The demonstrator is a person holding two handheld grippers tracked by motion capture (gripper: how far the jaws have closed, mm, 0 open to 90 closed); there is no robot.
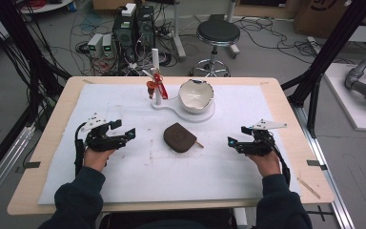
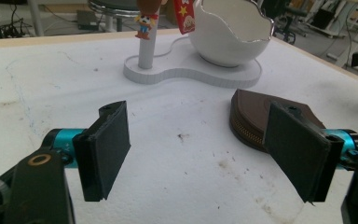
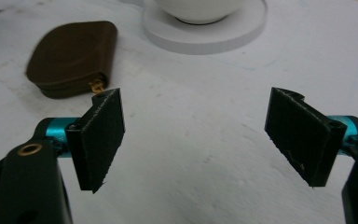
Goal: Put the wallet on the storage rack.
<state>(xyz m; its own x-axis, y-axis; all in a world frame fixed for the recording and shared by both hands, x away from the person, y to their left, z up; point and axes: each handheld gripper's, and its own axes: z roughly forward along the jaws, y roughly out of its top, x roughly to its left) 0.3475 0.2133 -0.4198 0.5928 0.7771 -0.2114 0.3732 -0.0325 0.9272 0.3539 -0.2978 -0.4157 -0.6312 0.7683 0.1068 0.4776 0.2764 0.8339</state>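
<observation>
High view: overhead, looking forward and down across the whole bench (image 1: 52, 143). Gripper views: low, close to the surface, facing forward between 2 jaws. Shared by all 3: brown pouch (image 1: 179, 137) (image 2: 256, 112) (image 3: 70, 56) and white stand (image 1: 190, 113) (image 2: 191, 74) (image 3: 205, 37).

A cluttered workshop seen from above.
A wooden table (image 1: 286, 102) stands on a grey floor (image 1: 267, 52); behind it a black stool (image 1: 218, 32), computer towers (image 1: 134, 28), tangled cables (image 1: 83, 33) and black frame posts (image 1: 331, 45).

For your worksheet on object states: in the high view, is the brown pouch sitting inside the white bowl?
No. The pouch lies flat on the white mat, apart from the bowl, nearer the person.
</observation>
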